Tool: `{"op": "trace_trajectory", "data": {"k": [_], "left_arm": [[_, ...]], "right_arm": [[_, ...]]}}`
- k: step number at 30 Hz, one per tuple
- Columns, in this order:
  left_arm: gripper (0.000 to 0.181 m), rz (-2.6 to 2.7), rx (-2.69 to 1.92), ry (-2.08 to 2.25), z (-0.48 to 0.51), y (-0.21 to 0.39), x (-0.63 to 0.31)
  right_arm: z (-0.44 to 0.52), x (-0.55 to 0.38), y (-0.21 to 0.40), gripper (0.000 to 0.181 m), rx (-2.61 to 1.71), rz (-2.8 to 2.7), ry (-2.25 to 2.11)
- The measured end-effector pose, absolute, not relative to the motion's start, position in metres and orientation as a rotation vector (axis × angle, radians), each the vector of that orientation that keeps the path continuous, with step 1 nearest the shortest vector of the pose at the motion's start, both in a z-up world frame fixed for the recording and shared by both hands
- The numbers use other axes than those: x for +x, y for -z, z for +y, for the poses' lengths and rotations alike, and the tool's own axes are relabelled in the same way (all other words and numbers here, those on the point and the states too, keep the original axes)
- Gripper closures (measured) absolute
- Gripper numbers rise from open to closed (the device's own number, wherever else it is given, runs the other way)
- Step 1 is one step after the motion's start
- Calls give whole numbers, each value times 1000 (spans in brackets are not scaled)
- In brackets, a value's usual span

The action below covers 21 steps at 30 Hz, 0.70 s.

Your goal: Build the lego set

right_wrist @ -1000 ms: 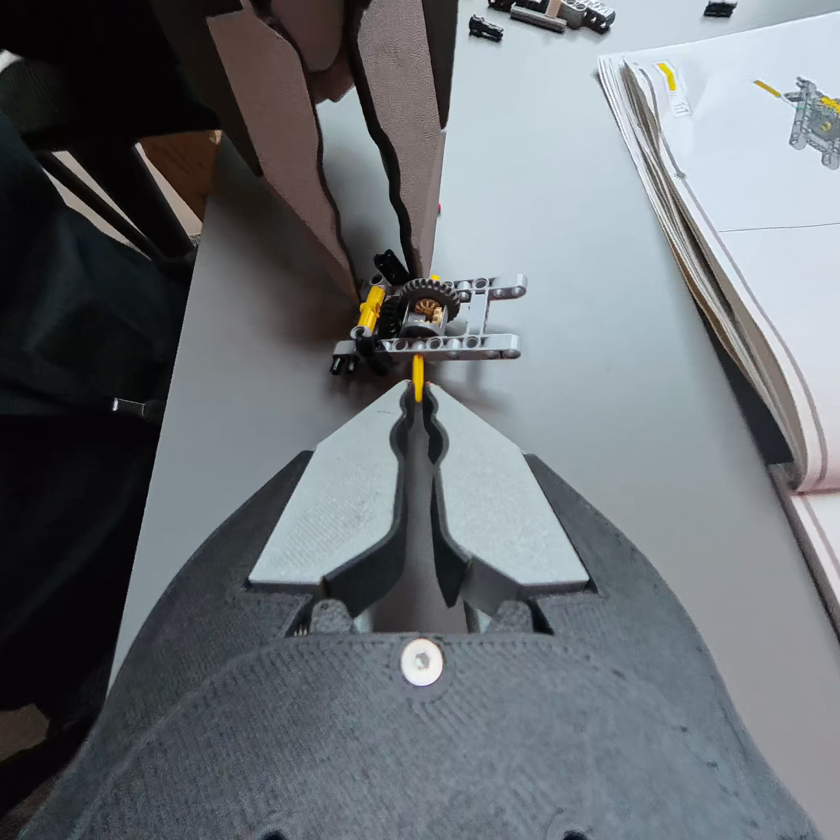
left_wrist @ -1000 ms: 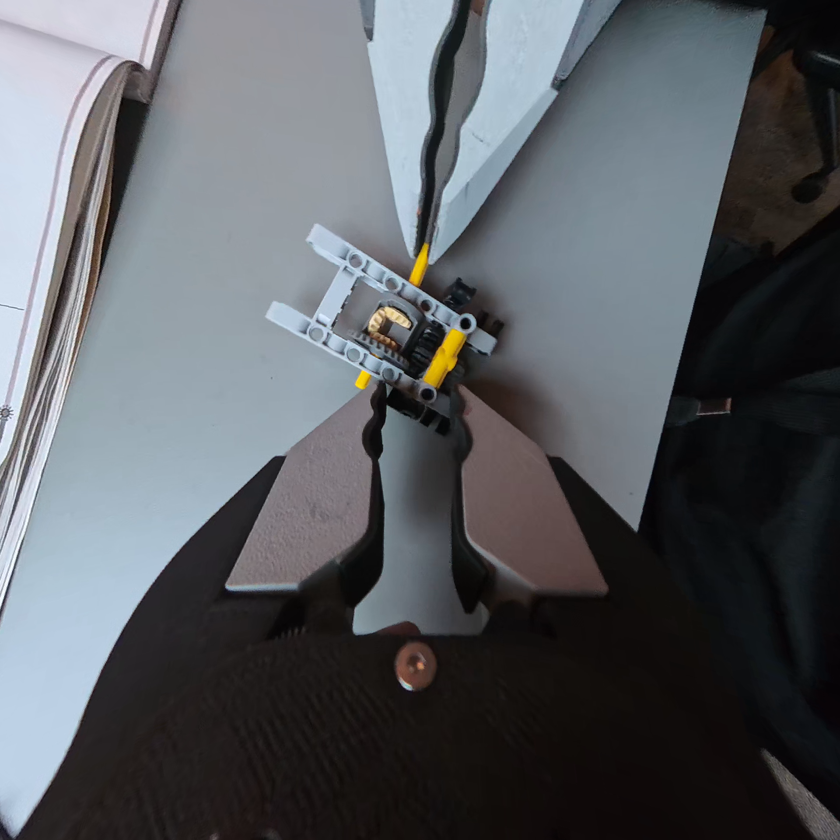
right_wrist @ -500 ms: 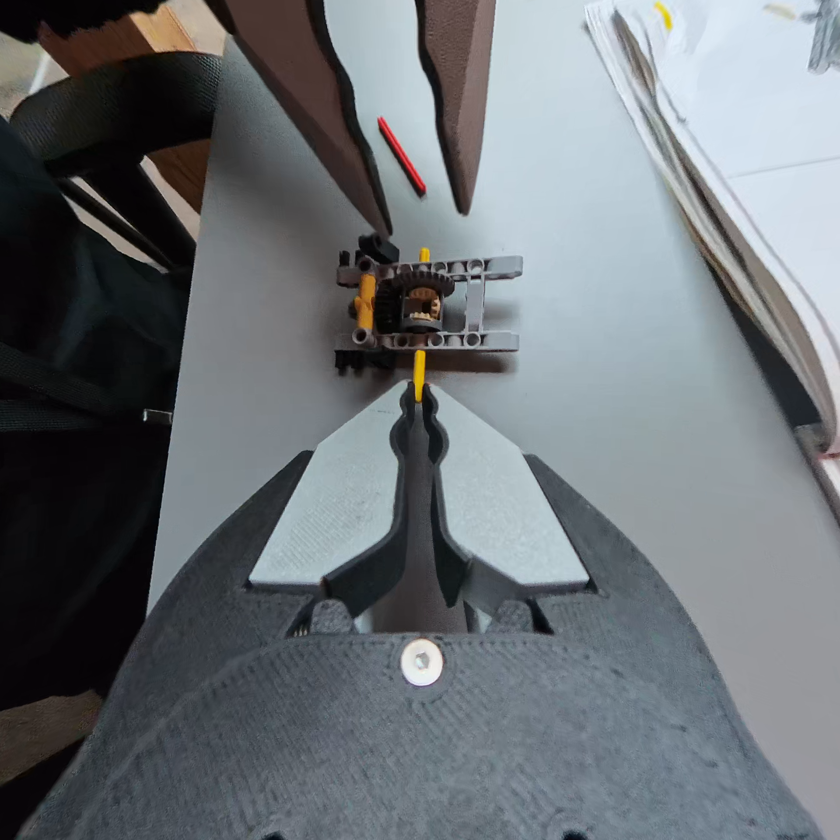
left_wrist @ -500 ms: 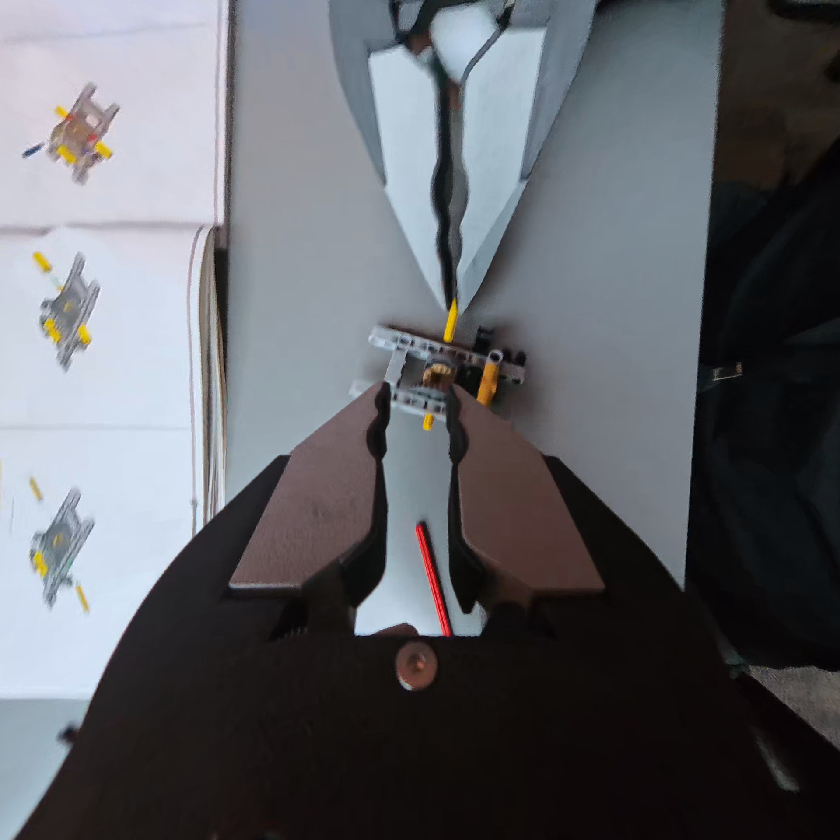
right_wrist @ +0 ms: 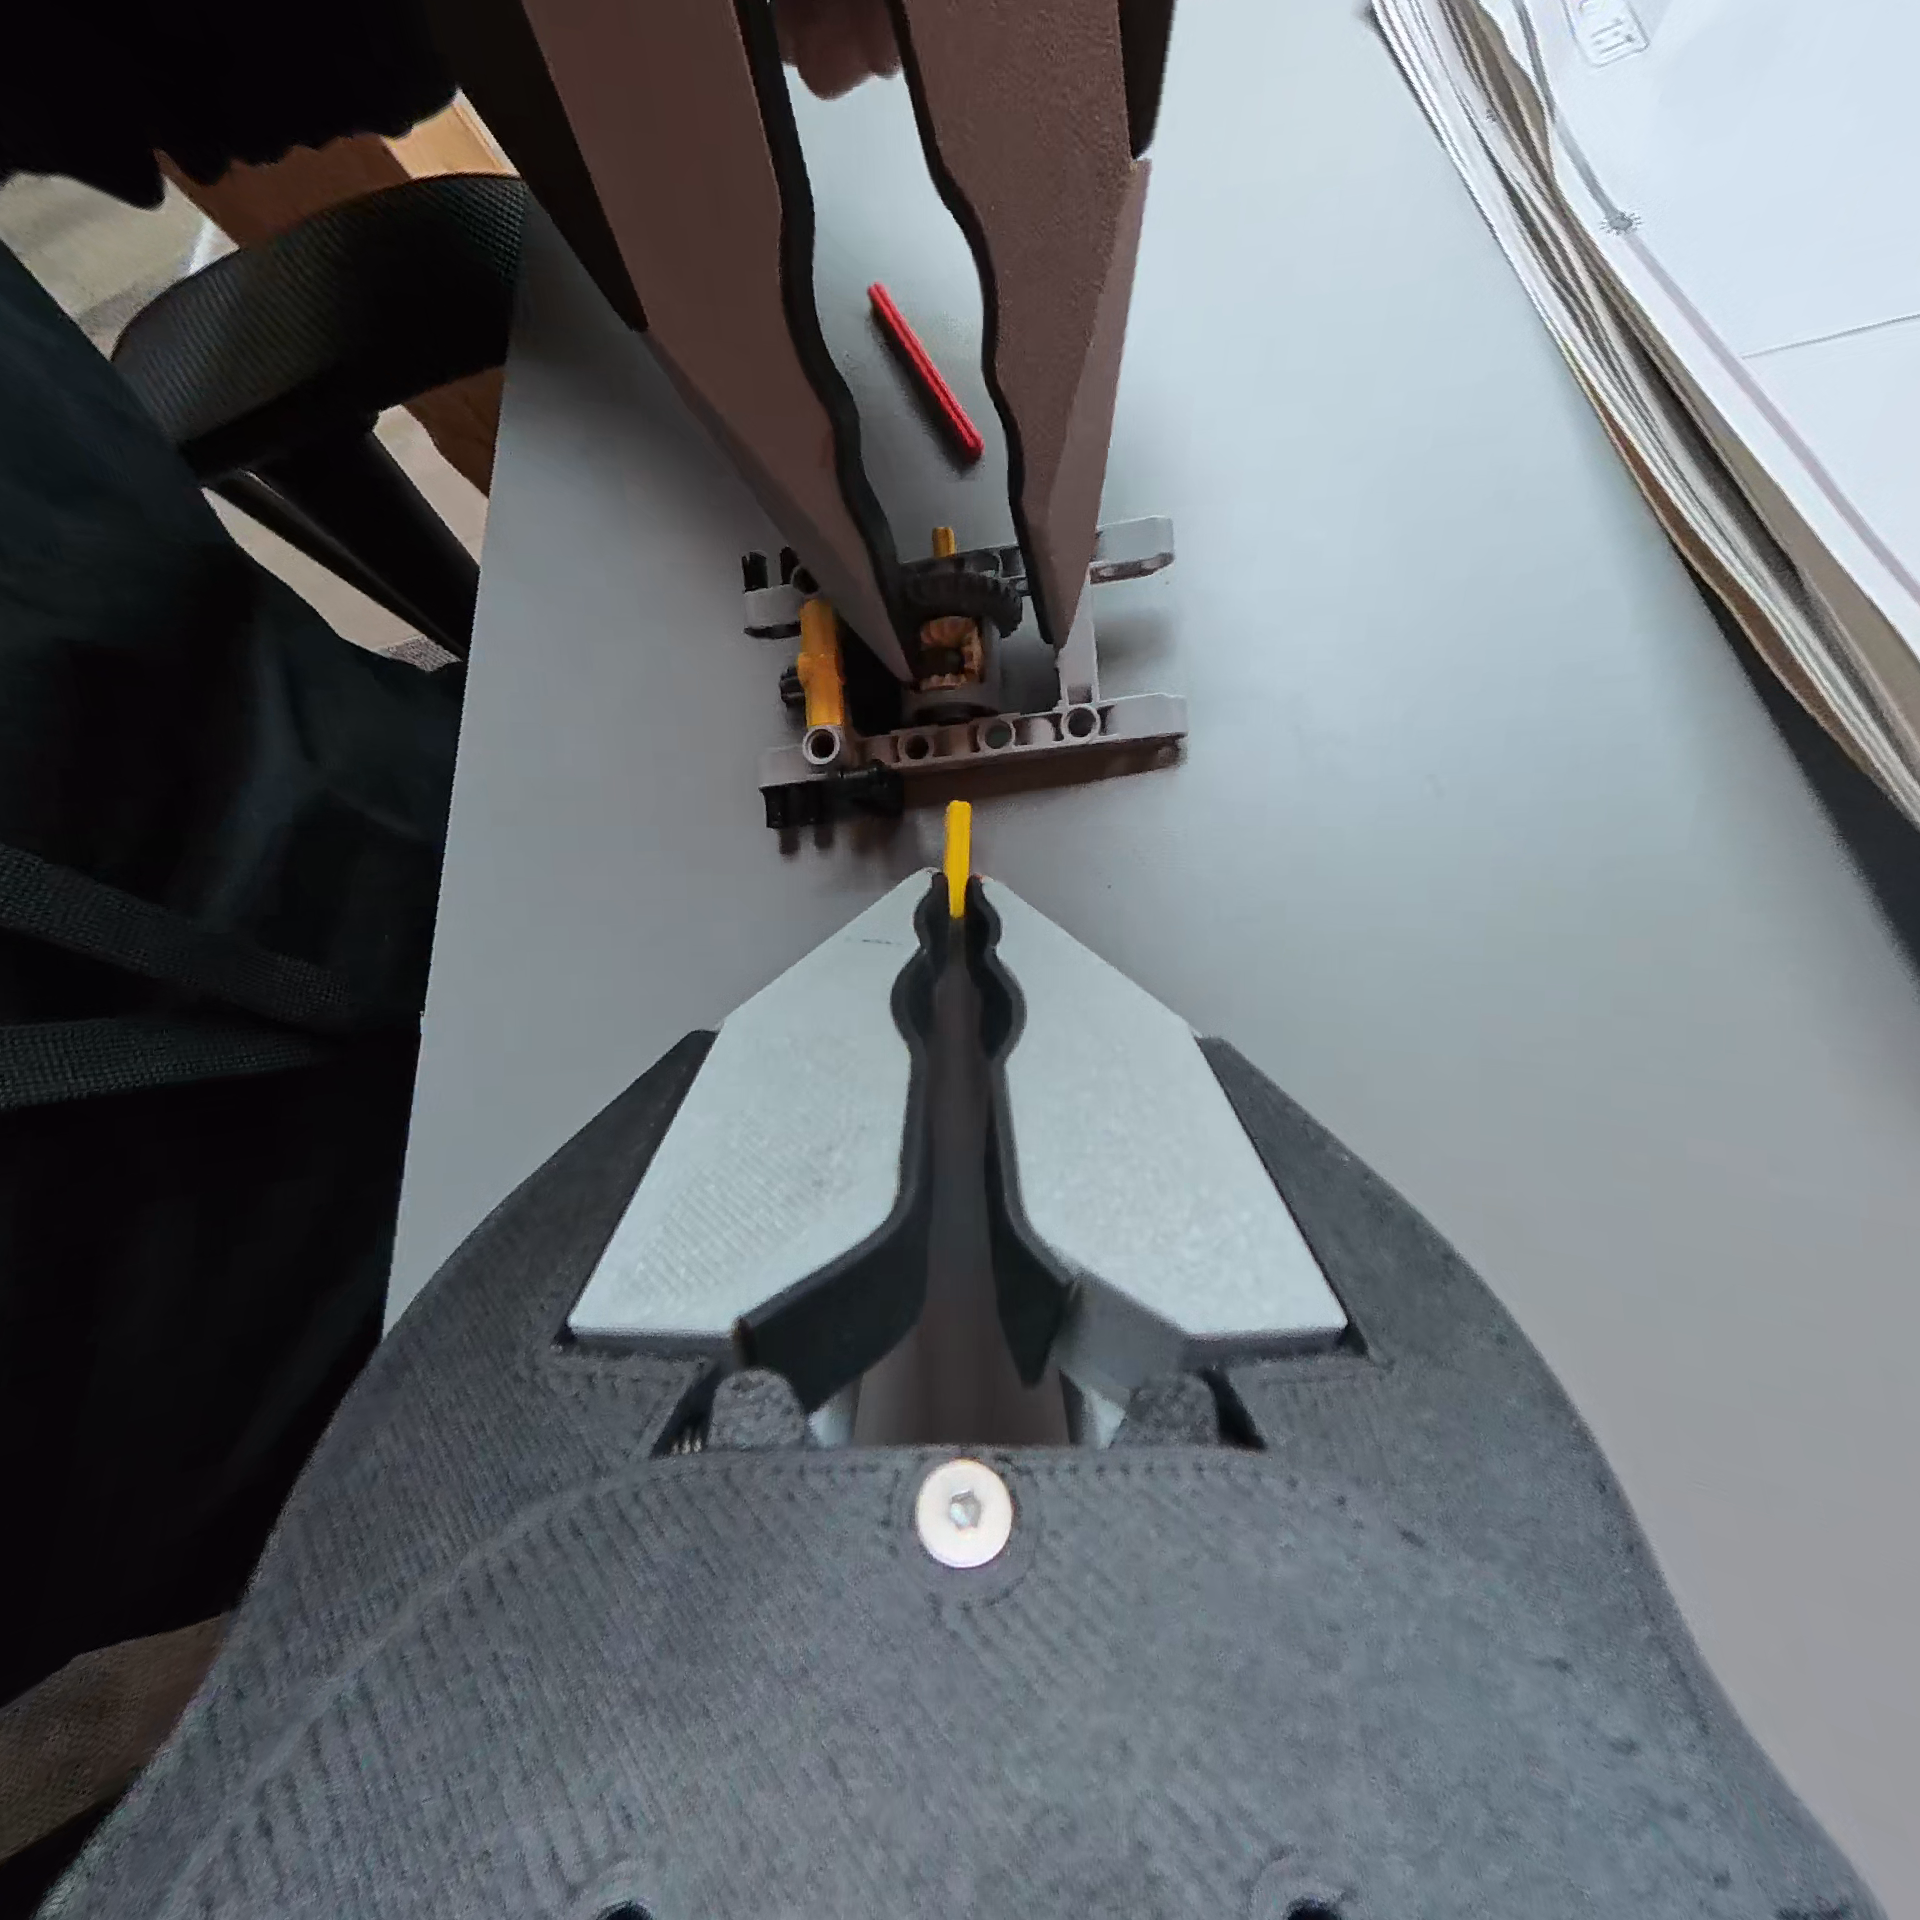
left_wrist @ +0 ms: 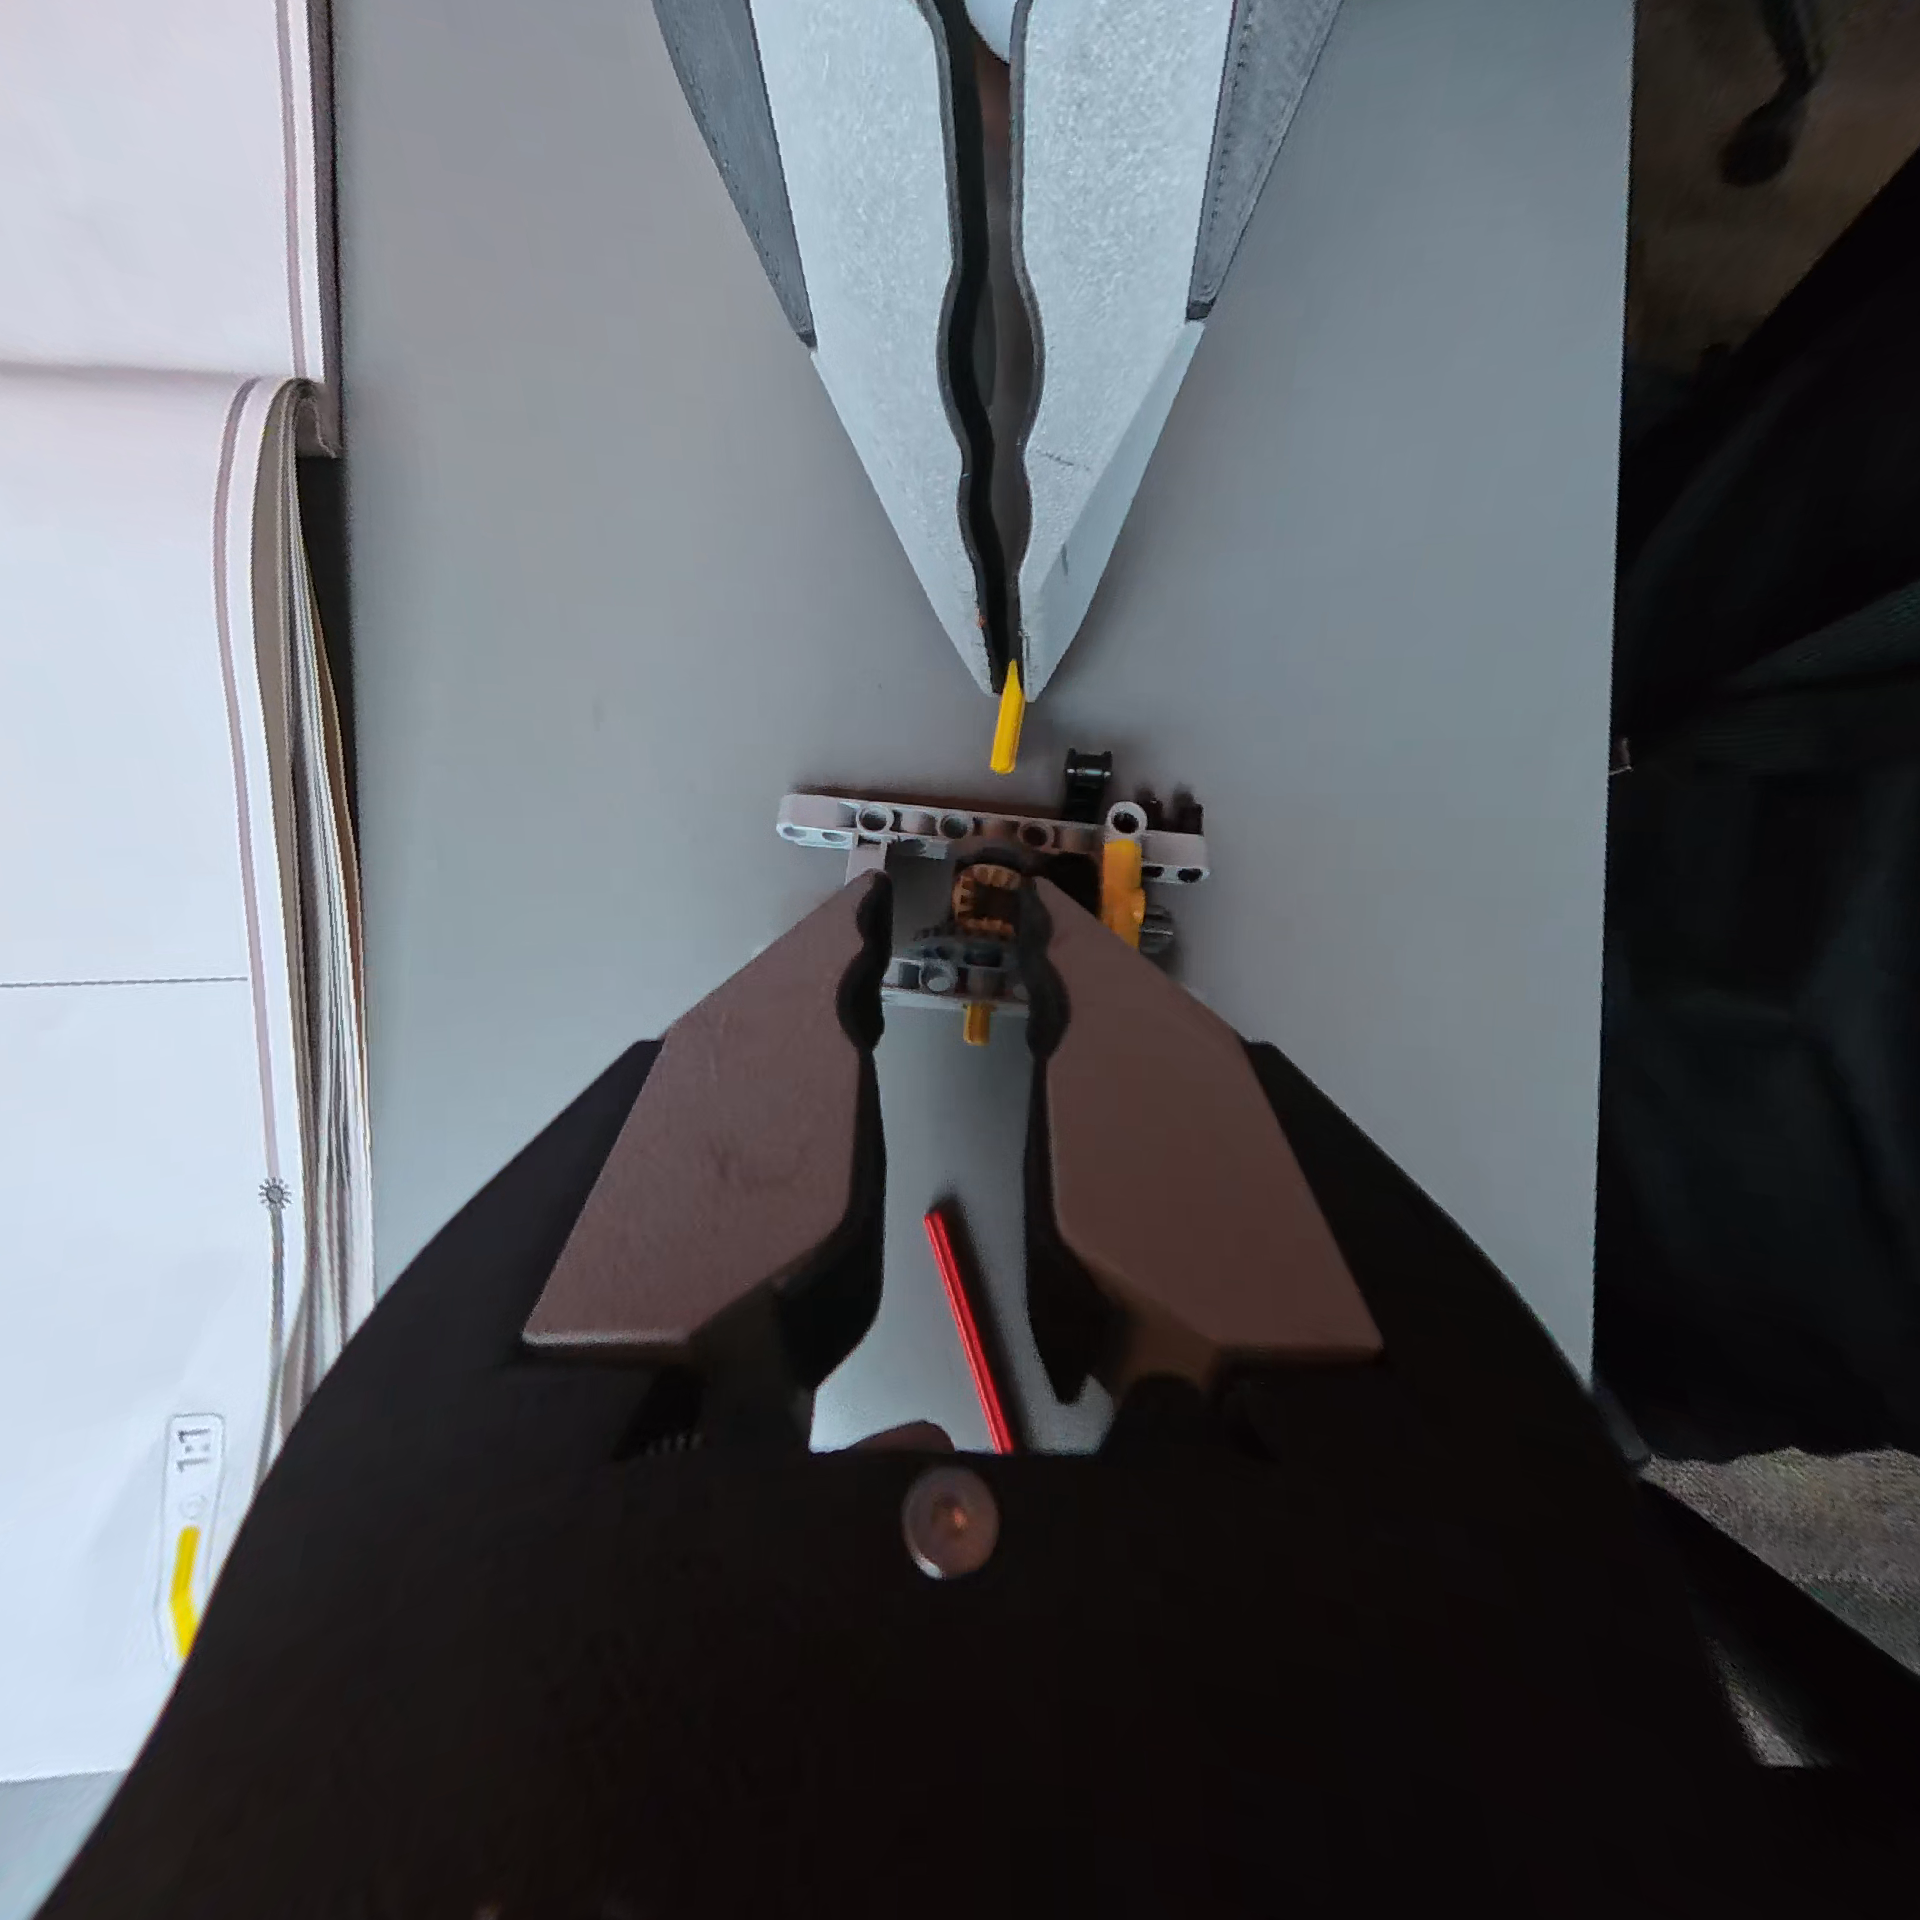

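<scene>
- Left gripper (left_wrist: 956,914): jaws apart, now lowered astride the differential gear (right_wrist: 948,646).
- Gear frame (right_wrist: 977,740): flat on the worktop (right_wrist: 1403,831), squared up since earlier.
- Yellow axle (right_wrist: 957,850): clamped in the right gripper (right_wrist: 957,883), now withdrawn clear of the frame; reinsertion pending.

The left tongs (left_wrist: 954,914) cover the near corners of the grey frame (left_wrist: 935,826). The red axle (left_wrist: 966,1330) runs under their body. The instruction booklet (left_wrist: 125,727) is cut off left; its small drawing is perhaps a part.
</scene>
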<state>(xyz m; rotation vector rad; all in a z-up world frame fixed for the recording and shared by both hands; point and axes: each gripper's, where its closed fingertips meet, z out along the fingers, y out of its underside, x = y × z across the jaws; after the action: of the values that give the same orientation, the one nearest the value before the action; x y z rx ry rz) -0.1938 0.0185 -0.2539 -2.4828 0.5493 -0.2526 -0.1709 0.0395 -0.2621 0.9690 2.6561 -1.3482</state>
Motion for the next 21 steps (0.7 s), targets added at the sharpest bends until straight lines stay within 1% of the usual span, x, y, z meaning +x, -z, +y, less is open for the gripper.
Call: {"op": "trace_trajectory", "data": {"k": [5, 11, 13, 21], "left_arm": [[165, 531, -2409, 249, 15, 253, -193], [163, 498, -2365, 313, 7, 238, -194], [160, 494, -2391, 319, 5, 242, -197], [158, 480, -2377, 402, 7, 250, -193]], "right_arm": [[32, -172, 264, 181, 951, 2658, 1330], [30, -176, 264, 181, 927, 2670, 1327], [30, -176, 264, 181, 923, 2675, 1327], [30, -177, 263, 181, 901, 2692, 1338]]}}
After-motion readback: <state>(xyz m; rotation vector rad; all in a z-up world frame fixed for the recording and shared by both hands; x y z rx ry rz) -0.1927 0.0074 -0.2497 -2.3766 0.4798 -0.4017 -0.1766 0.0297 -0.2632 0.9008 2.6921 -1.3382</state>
